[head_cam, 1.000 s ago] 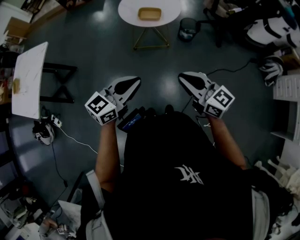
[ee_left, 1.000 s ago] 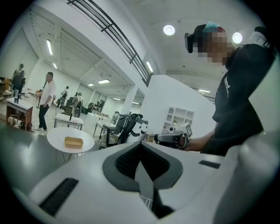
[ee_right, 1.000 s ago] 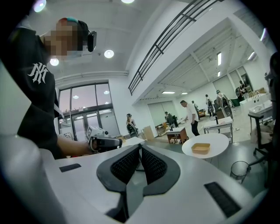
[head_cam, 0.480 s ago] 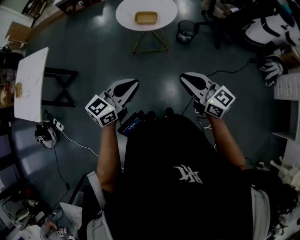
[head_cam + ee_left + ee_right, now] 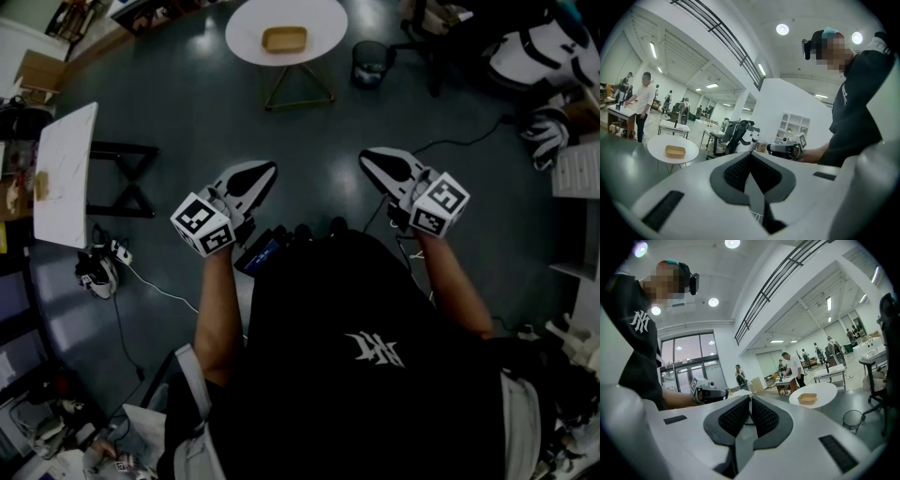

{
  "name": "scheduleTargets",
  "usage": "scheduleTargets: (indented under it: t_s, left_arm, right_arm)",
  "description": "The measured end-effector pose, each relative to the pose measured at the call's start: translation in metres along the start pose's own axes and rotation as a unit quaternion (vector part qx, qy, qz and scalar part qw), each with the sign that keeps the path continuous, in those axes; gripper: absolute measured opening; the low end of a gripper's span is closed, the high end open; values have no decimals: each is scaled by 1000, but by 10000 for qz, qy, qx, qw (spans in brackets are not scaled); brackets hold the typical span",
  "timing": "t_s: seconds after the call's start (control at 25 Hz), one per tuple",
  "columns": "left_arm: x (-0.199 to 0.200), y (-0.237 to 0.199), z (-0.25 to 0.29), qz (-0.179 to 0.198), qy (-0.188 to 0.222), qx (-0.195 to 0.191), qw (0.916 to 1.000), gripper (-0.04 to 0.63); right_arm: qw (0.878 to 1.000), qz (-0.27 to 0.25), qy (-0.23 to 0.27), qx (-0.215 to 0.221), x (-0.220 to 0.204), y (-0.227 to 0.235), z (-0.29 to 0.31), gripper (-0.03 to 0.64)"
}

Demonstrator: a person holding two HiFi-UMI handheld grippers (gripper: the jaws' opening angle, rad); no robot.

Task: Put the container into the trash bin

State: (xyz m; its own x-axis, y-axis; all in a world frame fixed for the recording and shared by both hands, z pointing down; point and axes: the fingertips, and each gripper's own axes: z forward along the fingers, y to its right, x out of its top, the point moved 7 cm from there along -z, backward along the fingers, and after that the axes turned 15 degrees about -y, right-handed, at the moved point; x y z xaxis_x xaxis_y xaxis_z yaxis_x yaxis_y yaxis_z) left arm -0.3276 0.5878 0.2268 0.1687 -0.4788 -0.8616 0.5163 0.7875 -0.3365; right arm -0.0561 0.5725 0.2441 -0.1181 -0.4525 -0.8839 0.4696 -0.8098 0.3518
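A tan rectangular container (image 5: 284, 39) lies on a round white table (image 5: 249, 36) ahead of me, far from both grippers. It shows small in the left gripper view (image 5: 675, 151) and in the right gripper view (image 5: 807, 398). A black mesh trash bin (image 5: 371, 64) stands on the floor just right of that table, also low in the right gripper view (image 5: 853, 420). My left gripper (image 5: 266, 172) and right gripper (image 5: 369, 157) are held level at chest height, side by side, both shut with nothing between the jaws.
A white rectangular table (image 5: 62, 174) on black legs stands to the left. Cables (image 5: 141, 277) and a small device lie on the dark floor. Chairs and white equipment (image 5: 548, 56) crowd the far right. People stand at desks in the background (image 5: 792, 365).
The round table with the container and the bin have shifted left and slightly up in the head view. Both grippers keep the same pose, shut.
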Motion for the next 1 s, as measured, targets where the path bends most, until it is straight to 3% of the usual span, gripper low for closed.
scheduleTargets:
  t_s: [0.64, 1.0]
  left_arm:
    - [9, 25, 48, 48, -191, -75, 9998, 4]
    - [9, 3, 55, -150, -73, -55, 9998, 4]
  right_arm:
    - [9995, 272, 139, 26, -25, 28, -45, 44]
    - [9990, 445, 47, -46, -27, 52, -42, 43]
